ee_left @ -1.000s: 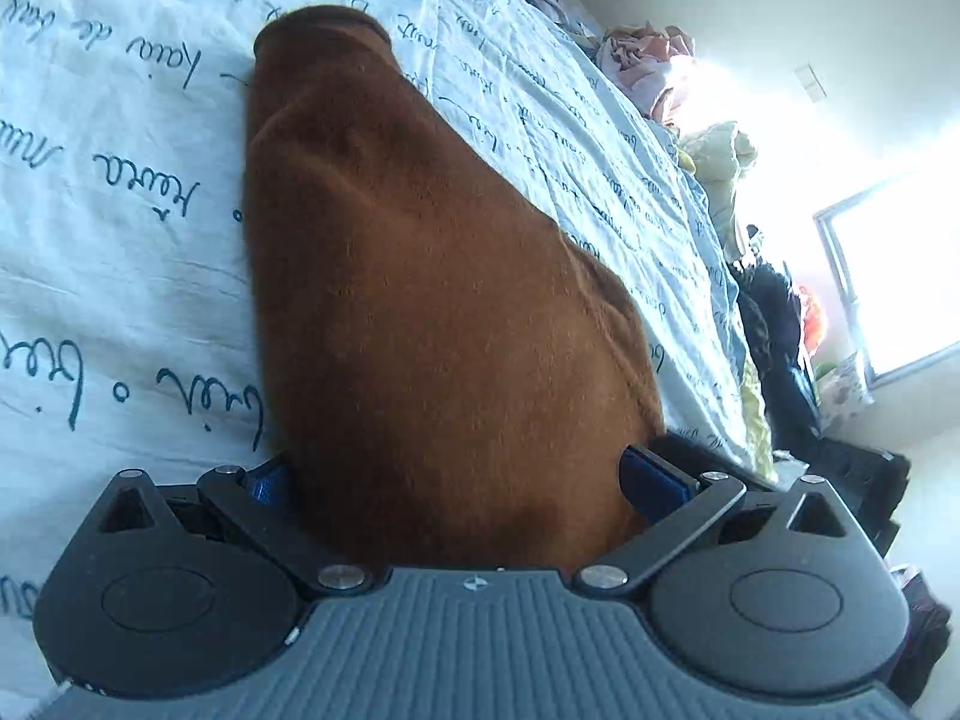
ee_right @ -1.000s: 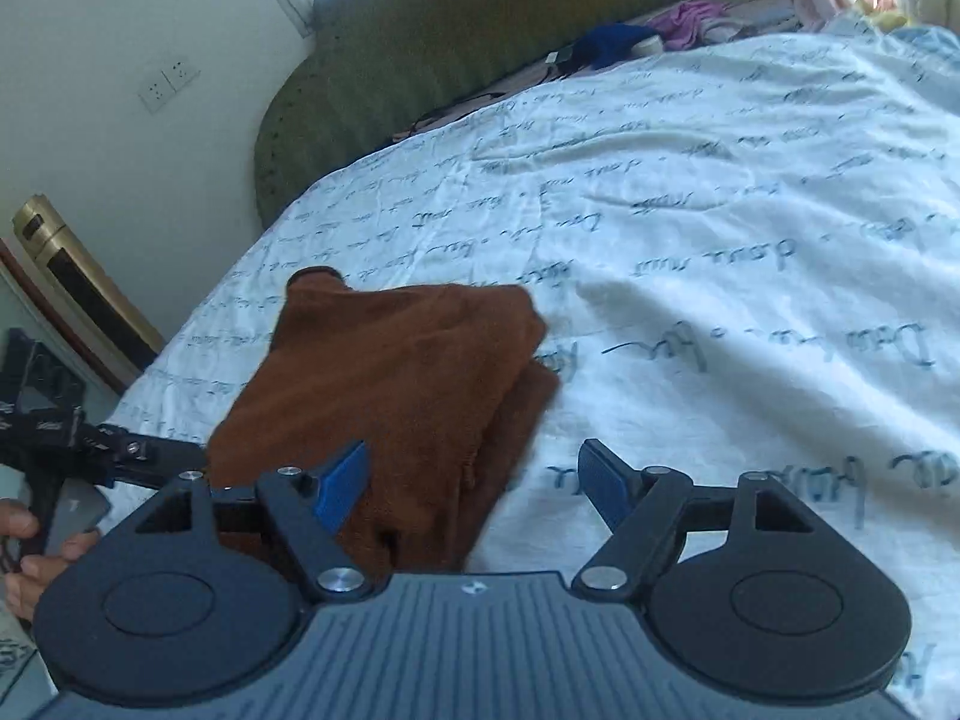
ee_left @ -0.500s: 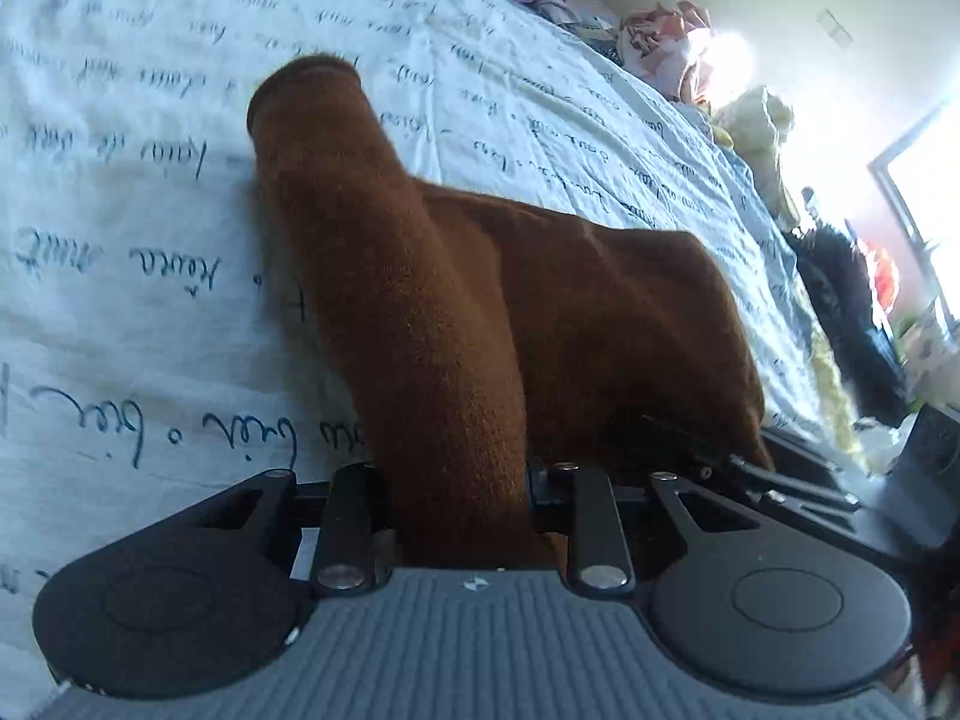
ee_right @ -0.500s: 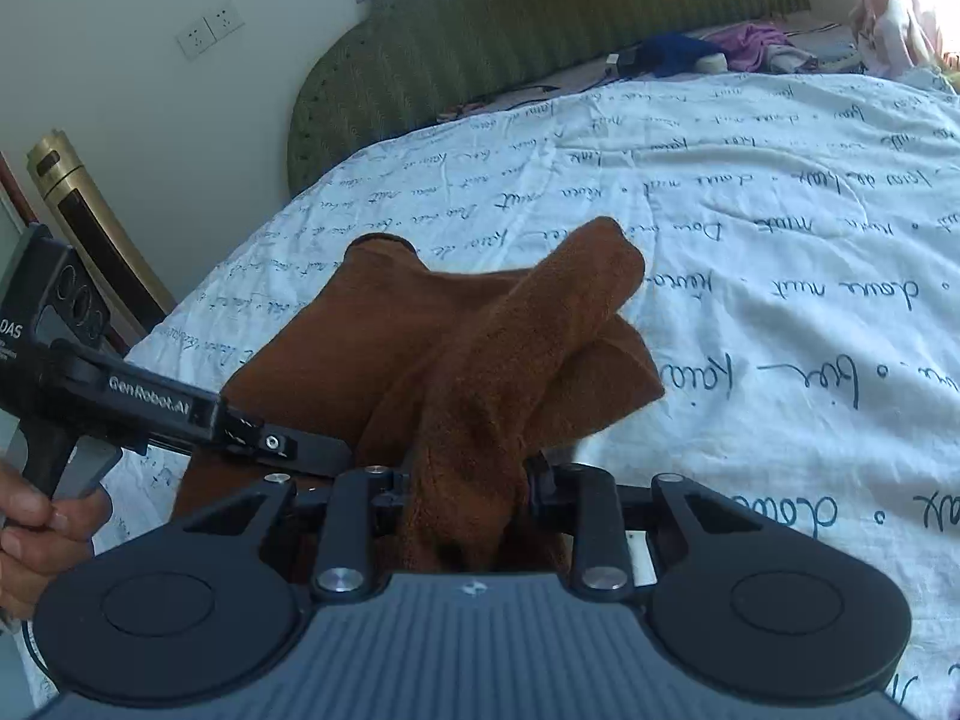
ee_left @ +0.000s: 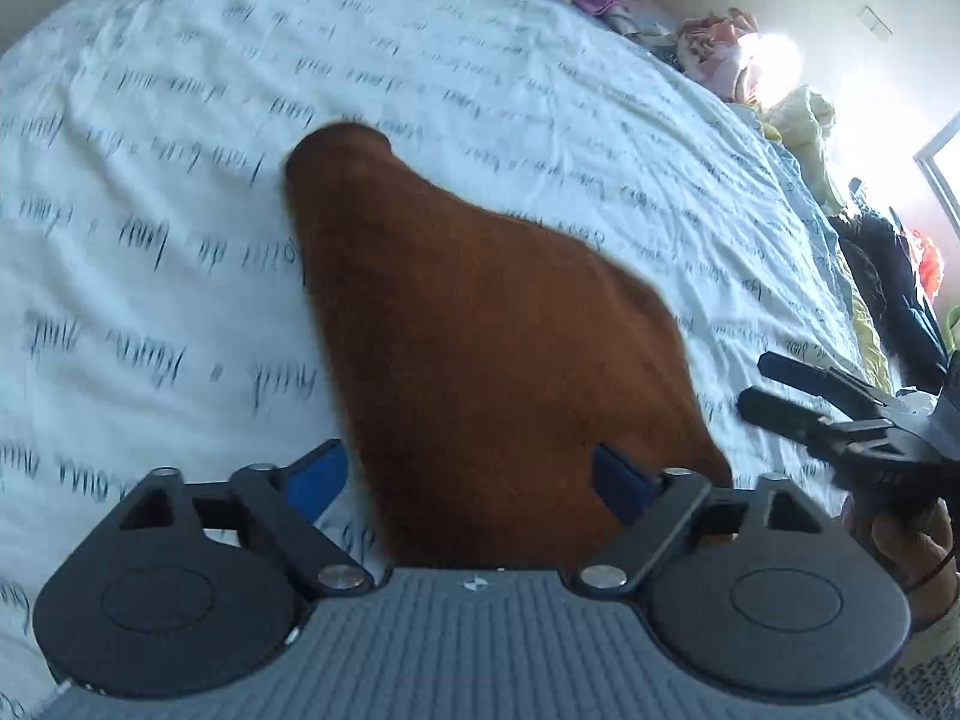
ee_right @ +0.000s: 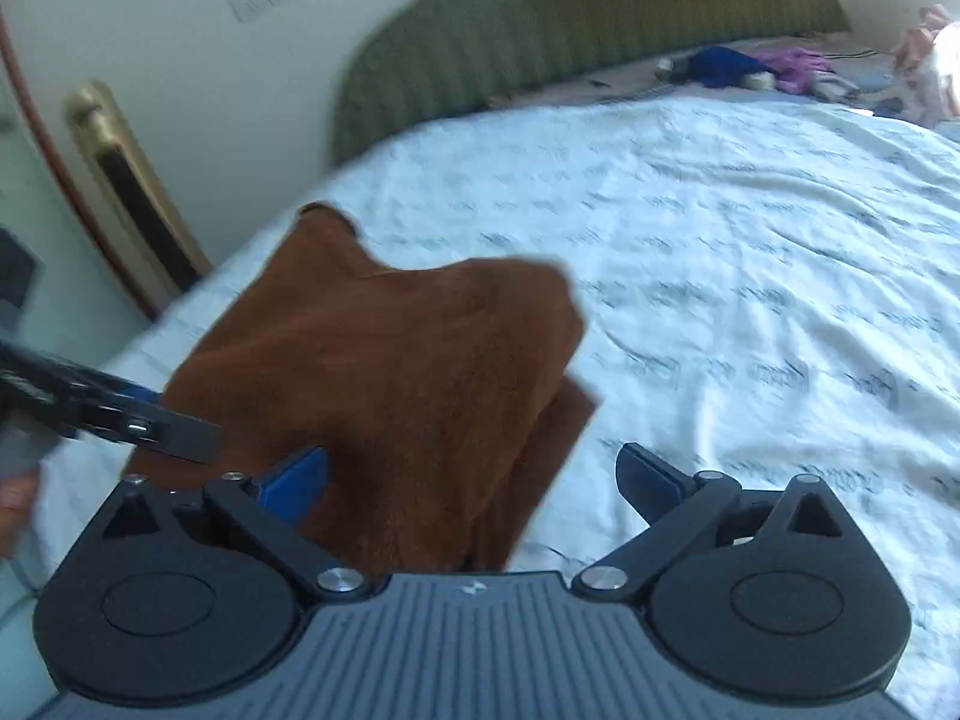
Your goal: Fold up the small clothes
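Observation:
A brown fleece garment lies folded on the white bedsheet printed with script, its narrow cuff end pointing away. My left gripper hovers over its near edge. Its jaws are opening, with cloth between the blue pads but not pinched. In the right wrist view the garment shows a doubled layer at its right side. My right gripper is also opening wide; its left pad is over the cloth and its right pad over bare sheet. Each gripper shows in the other's view: right gripper, left gripper.
A green padded headboard runs along the far end of the bed. Loose blue and purple clothes lie there, with pink and yellow heaps and dark clothes off the bed's far side. A gold-trimmed object leans on the wall.
Half a second ago both grippers were shut on raised folds of the brown garment. Both have let go and drawn back and upward, and the cloth has settled flat on the sheet.

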